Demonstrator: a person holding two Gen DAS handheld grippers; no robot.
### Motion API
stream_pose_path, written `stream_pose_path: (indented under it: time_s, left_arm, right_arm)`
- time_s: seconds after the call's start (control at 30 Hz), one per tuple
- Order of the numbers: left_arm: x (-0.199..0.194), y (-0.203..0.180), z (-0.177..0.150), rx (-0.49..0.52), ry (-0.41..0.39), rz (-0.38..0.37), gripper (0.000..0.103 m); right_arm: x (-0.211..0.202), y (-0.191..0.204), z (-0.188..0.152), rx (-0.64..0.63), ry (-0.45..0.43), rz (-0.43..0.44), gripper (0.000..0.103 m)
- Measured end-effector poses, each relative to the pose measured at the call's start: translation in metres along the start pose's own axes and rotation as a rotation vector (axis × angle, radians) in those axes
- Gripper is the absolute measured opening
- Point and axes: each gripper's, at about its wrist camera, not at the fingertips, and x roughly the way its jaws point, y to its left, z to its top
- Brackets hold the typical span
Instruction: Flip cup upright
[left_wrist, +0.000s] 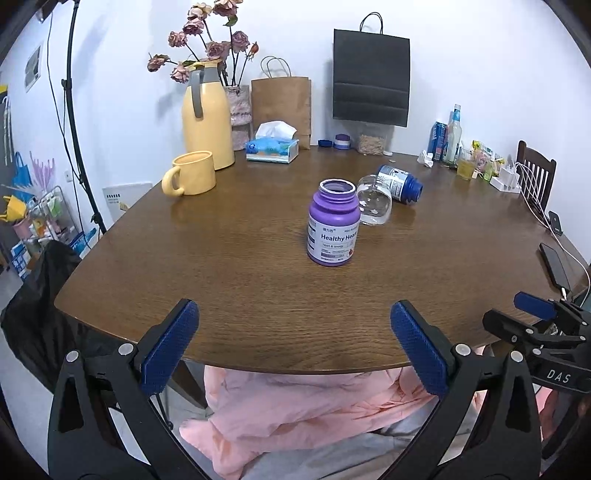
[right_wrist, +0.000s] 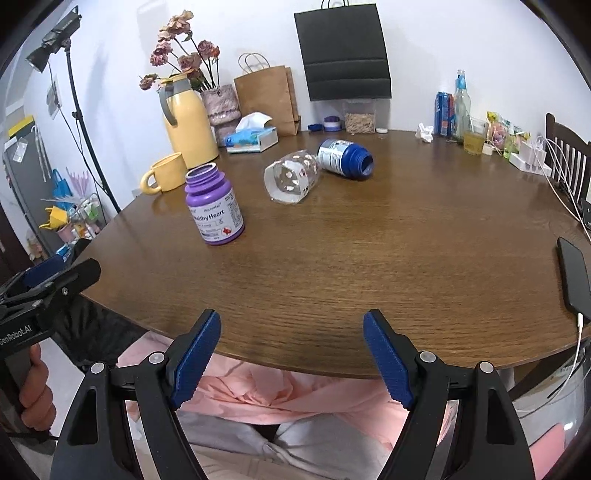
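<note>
Task not begun: cup (right_wrist: 291, 180), clear glass, lies on side on table (right_wrist: 369, 266), mouth toward cameras.

Cup well ahead of right tongs (right_wrist: 291, 354), slightly left of centre; ahead-right of left tongs (left_wrist: 294, 343), partly behind purple bottle (left_wrist: 333, 223). Blue bottle (right_wrist: 345, 158), also tipped, just behind cup.

Both tongs spread wide, nothing held, hovering at near table edge, level, pointing forward.

Left: reach, grip, stand cup up.

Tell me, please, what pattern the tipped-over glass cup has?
Clear glass cup with small pink-and-white spots; right wrist view.
</note>
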Motion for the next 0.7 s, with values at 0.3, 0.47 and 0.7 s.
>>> stream_pose_path:
  time_s: [0.3, 0.47, 0.7]
  left_arm:
    - [0.0029, -0.0019, -0.0031, 0.001, 0.026, -0.014, 0.103]
    - [0.0042, -0.0019, -0.0035, 0.003, 0.034, -0.016, 0.103]
    - [0.0051, -0.0021, -0.0034, 0.002, 0.039, -0.018, 0.103]
  right_arm:
    - [-0.0075, -0.0001, 0.0017, 0.005, -0.026, 0.002, 0.084]
    - [-0.0075, 0.0007, 0.0019, 0.004, -0.023, 0.004, 0.084]
    - [-0.0073, -0.0005, 0.0026, 0.01, -0.023, 0.005, 0.084]
